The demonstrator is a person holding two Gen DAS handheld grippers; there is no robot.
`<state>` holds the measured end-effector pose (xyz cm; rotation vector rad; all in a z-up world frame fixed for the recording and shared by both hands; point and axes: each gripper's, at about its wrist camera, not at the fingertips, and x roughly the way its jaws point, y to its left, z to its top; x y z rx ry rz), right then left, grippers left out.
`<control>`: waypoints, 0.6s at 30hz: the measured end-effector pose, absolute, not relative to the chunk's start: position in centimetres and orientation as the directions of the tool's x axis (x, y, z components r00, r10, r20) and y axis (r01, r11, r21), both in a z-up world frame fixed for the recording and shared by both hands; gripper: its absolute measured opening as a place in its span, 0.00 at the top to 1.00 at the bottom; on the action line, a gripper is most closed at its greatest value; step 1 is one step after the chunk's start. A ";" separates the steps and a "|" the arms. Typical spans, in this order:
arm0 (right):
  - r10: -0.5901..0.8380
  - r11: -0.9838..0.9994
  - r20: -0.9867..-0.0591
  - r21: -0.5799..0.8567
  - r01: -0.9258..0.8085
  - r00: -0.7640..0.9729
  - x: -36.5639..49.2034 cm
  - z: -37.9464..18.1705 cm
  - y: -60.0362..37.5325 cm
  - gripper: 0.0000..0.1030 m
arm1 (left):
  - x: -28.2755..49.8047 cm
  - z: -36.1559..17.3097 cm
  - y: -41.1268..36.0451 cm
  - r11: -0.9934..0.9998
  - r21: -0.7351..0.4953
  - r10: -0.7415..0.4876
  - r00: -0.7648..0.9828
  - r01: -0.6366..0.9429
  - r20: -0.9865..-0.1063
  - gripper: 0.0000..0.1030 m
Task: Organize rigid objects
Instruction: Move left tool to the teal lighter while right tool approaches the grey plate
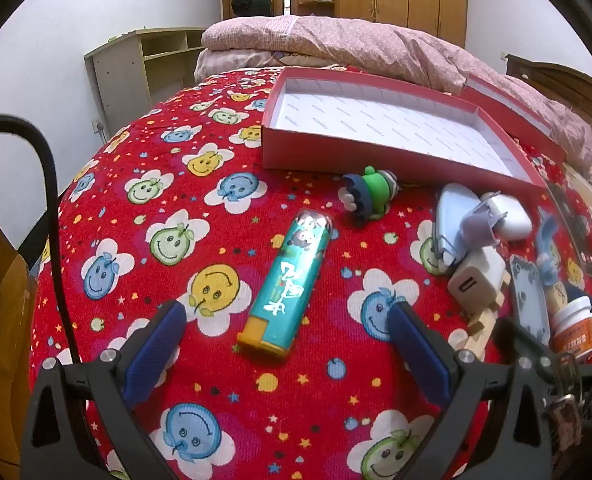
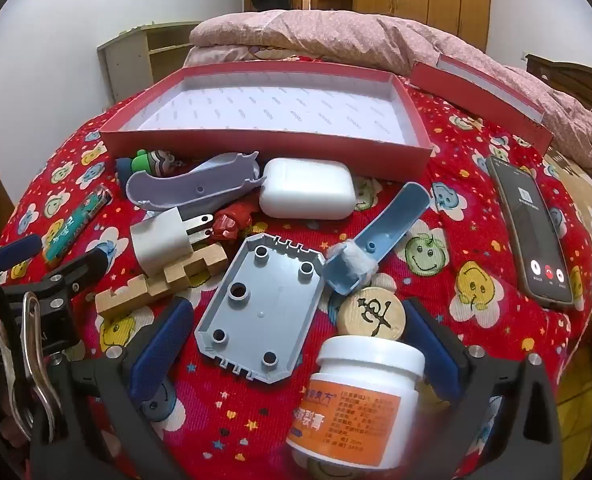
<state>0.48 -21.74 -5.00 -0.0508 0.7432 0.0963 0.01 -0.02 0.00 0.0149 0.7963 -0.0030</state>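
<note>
An empty red box with a white lining lies at the far side of the red patterned cloth. My left gripper is open, its blue pads either side of a teal lighter that lies on the cloth. My right gripper is open around a grey plastic plate, a wooden disc and a white jar with an orange label. A white charger, a white earbud case, a blue scoop and a green figure lie between.
A phone with its screen lit lies to the right. The box lid lies behind the box on the right. A wooden puzzle piece and a grey whale-shaped shell lie at the left. A folded pink quilt lies behind.
</note>
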 end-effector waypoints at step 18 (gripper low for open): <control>0.069 0.994 -0.675 -0.014 -0.106 0.734 0.4 -5.0 -21.7 0.00 | 0.0 0.0 0.0 1.000 0.007 -0.005 0.703 0.014 -0.711 0.00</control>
